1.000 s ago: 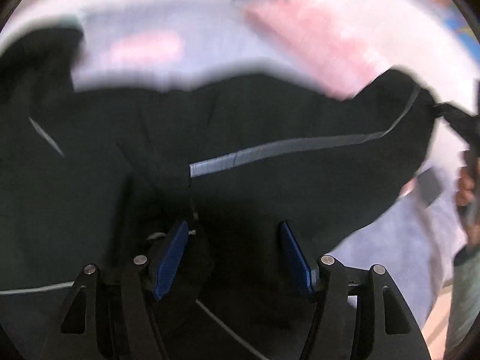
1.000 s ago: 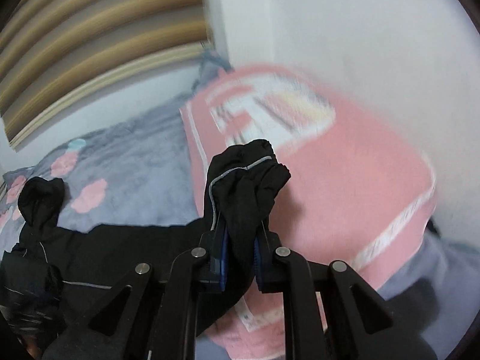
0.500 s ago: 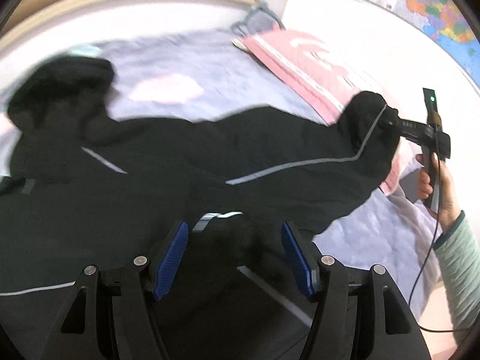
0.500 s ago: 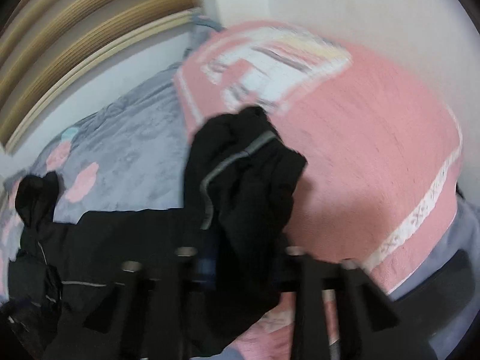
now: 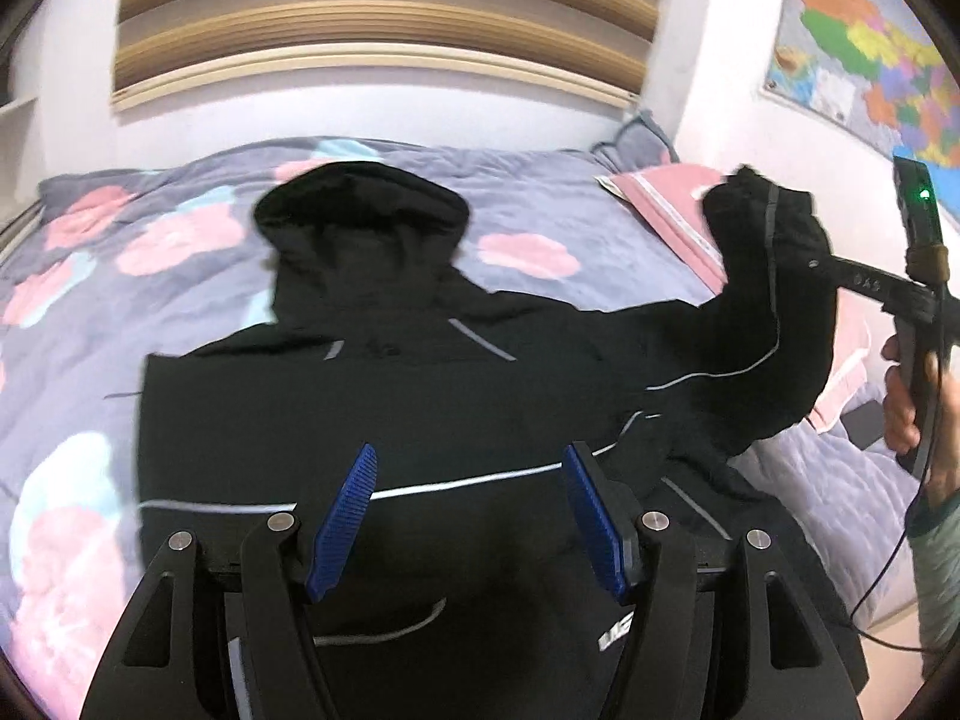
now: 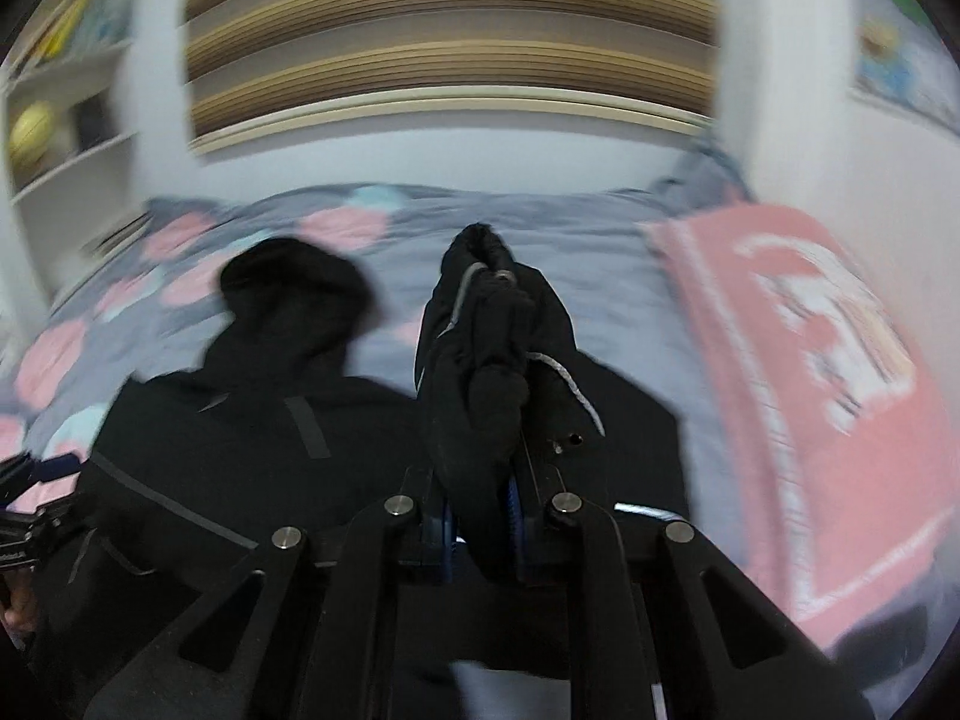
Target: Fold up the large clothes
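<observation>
A black hooded jacket [image 5: 372, 408] with thin grey piping lies spread on the bed, hood [image 5: 360, 210] toward the wall. My left gripper [image 5: 468, 516] is open and empty, held above the jacket's lower body. My right gripper [image 6: 480, 516] is shut on the bunched end of the jacket's right sleeve [image 6: 492, 336] and holds it lifted over the jacket body [image 6: 252, 450]. In the left wrist view the lifted sleeve [image 5: 768, 312] hangs from the right gripper [image 5: 810, 264] at the right.
The bed has a grey quilt with pink and pale blue flowers [image 5: 150, 240]. A pink blanket [image 6: 828, 408] lies at the right side by the wall. A map [image 5: 864, 48] hangs on the right wall. Shelves [image 6: 54, 120] stand at the far left.
My right gripper has carried the sleeve end leftward from over the pink blanket to over the jacket body. My left gripper has risen and pulled back, so the whole jacket and hood show.
</observation>
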`<state>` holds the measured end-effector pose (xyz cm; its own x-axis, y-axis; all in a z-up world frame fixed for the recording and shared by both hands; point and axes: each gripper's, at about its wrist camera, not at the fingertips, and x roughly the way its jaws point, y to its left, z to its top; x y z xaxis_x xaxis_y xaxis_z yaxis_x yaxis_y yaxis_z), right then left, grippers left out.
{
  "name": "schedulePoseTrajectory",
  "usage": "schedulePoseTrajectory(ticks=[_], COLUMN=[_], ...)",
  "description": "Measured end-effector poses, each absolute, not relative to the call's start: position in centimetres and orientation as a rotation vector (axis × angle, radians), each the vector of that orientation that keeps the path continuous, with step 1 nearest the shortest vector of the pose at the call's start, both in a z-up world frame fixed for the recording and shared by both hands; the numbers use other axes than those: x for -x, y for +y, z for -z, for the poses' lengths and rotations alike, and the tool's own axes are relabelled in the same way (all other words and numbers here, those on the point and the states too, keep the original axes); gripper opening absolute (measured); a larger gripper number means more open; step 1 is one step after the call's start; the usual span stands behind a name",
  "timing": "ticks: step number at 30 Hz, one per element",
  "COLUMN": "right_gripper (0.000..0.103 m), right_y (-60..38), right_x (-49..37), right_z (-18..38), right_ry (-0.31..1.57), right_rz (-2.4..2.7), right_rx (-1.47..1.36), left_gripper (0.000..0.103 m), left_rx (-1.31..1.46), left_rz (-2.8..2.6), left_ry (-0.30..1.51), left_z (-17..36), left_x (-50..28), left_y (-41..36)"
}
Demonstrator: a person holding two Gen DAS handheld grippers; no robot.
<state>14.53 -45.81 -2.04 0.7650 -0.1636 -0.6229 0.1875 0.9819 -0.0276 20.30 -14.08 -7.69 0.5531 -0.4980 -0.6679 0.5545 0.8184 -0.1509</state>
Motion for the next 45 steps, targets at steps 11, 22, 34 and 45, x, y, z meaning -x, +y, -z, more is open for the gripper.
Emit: schedulePoseTrajectory(ticks=[11,22,34,45], right_gripper=[0.021,0.025,0.05,0.05], right_y=[-26.8,-23.0,-29.6,-34.6], right_x=[-22.2,-23.7,-15.3,-13.8], right_z=[11.4,18.6,9.8,10.8], right_ry=[0.917,1.099,0.873,0.891], right_rz=[-0.118,-0.156,-0.082,0.004], right_rx=[-0.006,-0.017,-0.038,-0.111], left_gripper=[0.066,0.066,0.066,0.026], left_rx=[0.045,0.102,0.192,0.114], left_rz=[0.565,0.642,0.787,0.686], left_ry=[0.792,0.97,1.093,1.171], left_z=[9.6,14.9,15.6,18.7], left_x=[-20.5,-23.3,-27.1,-28.8], left_y=[-5.2,-5.0,-12.5,-17.0])
